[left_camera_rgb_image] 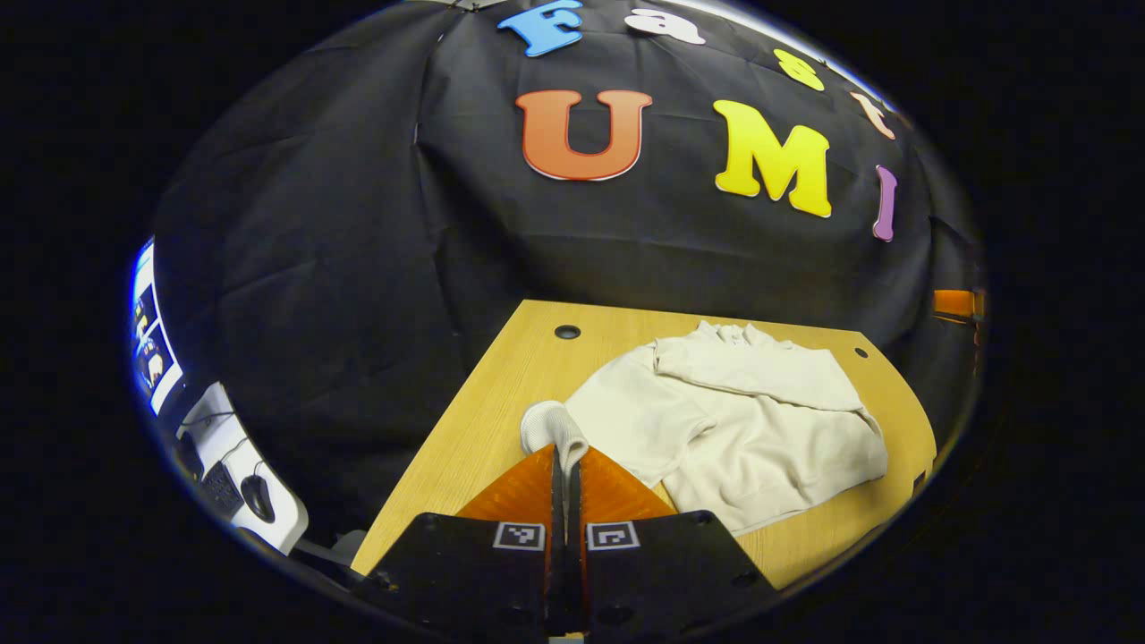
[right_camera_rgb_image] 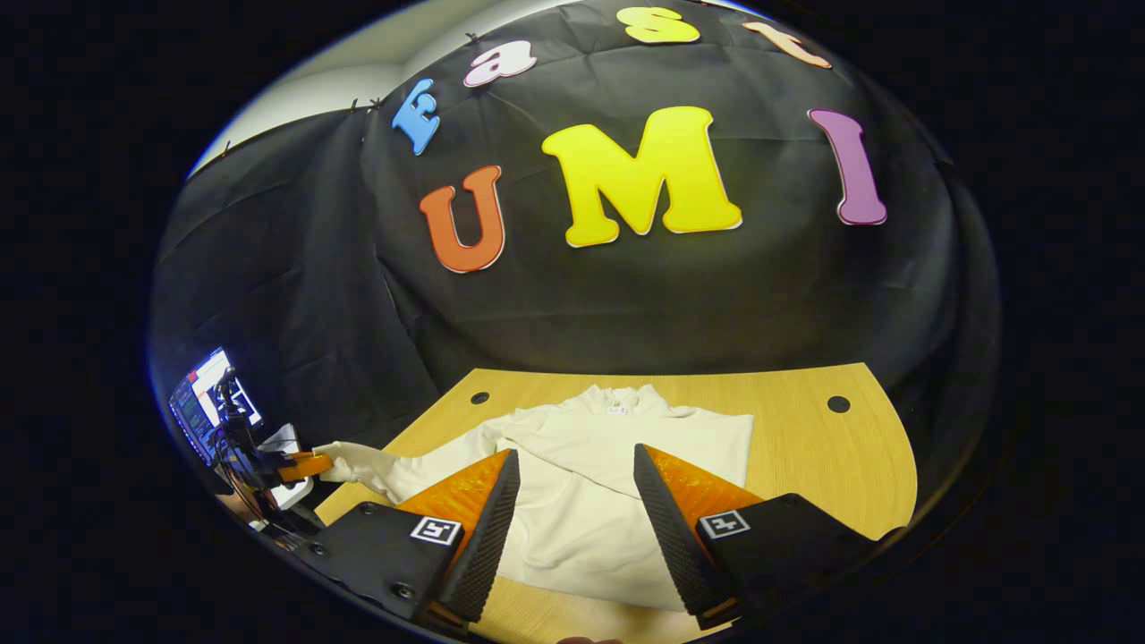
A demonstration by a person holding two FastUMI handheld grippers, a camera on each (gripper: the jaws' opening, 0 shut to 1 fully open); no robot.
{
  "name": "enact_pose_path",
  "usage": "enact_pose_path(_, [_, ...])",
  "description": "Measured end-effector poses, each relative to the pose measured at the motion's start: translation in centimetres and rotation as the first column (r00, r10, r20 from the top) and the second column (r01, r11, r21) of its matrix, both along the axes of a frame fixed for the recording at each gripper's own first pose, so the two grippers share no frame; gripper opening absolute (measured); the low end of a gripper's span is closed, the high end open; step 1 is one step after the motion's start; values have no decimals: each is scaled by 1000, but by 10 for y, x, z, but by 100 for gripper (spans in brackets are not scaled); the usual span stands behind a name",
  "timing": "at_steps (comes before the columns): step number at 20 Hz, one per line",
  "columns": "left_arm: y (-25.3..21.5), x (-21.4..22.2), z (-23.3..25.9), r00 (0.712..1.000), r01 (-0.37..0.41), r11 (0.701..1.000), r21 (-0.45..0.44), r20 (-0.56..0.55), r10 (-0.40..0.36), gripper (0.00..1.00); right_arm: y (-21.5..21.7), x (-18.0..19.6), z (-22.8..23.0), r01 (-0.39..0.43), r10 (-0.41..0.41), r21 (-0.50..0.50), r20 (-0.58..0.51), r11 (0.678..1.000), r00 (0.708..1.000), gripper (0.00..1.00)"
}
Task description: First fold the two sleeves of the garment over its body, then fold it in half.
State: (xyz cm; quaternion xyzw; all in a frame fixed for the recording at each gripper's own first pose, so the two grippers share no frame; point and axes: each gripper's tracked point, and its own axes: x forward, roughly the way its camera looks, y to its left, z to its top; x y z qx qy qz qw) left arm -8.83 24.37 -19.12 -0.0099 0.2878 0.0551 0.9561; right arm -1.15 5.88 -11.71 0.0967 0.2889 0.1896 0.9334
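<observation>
A cream long-sleeved garment (left_camera_rgb_image: 742, 420) lies on the wooden table (left_camera_rgb_image: 483, 420). Its right sleeve is folded across the body. My left gripper (left_camera_rgb_image: 566, 458) is shut on the cuff of the other sleeve (left_camera_rgb_image: 550, 426) and holds it up off the table at the garment's left side. In the right gripper view the garment (right_camera_rgb_image: 581, 483) lies flat below my right gripper (right_camera_rgb_image: 572, 465), which is open above the body with nothing between its fingers. Far left in that view, the left gripper (right_camera_rgb_image: 309, 465) pinches the stretched-out sleeve (right_camera_rgb_image: 358, 465).
The table (right_camera_rgb_image: 805, 447) has round cable holes near its back corners (left_camera_rgb_image: 567, 332) (right_camera_rgb_image: 838, 403). Black cloth walls stand behind it. A desk with a monitor, keyboard and mouse (left_camera_rgb_image: 258, 496) sits to the left beyond the table edge.
</observation>
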Motion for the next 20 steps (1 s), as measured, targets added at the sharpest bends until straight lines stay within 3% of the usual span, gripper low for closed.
enact_pose_path(5, [-40, 64, 55, 983, 162, 982, 95, 69, -169, 3, -50, 4, 3, 104, -104, 34, 15, 994, 994, 81])
enact_pose_path(12, [-125, 149, 100, 926, 346, 936, 72, 137, -352, 3, -123, -1, 1, 267, -268, 62, 12, 962, 963, 81])
enact_pose_path(16, [-193, 194, 130, 866, 459, 886, 68, 188, -463, 2, -166, -10, 2, 361, -362, 68, 15, 930, 932, 81])
enact_pose_path(20, [-284, 224, 133, 776, 600, 798, 58, 201, -598, 3, -206, -27, 3, 444, -446, 59, 15, 894, 895, 81])
